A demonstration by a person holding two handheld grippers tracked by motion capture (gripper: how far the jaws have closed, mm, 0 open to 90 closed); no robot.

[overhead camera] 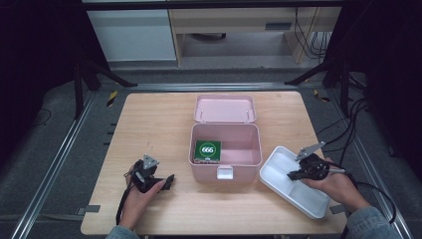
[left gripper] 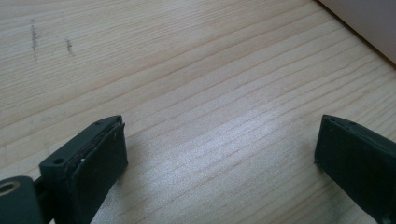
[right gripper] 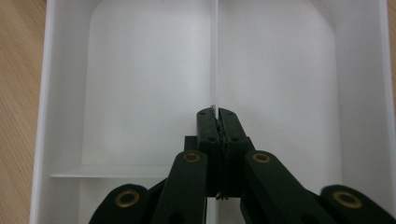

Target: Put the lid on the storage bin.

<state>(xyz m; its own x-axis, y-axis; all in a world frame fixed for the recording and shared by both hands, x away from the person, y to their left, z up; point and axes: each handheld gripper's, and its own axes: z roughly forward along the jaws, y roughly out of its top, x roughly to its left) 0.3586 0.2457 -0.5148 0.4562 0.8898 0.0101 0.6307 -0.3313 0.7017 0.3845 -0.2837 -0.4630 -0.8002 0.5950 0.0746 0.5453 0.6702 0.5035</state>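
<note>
White tray (overhead camera: pixel 293 181) sits at four o'clock on the table (overhead camera: pixel 149 124), beside the pink box (overhead camera: pixel 225 149). My right gripper (right gripper: pixel 216 113) has its jaws pressed together, pinching the tray's thin divider (right gripper: pixel 215 56). I'd lift straight and slowly. Left gripper (left gripper: pixel 219 154) rests spread at eight o'clock.

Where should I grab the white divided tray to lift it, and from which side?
Grip the thin centre divider of the white tray, coming straight down from above. It stands upright as a narrow wall between two compartments, slim enough for the jaws. The right gripper is already shut on it there. The outer rim is the alternative, but it would probably tip the tray.
</note>
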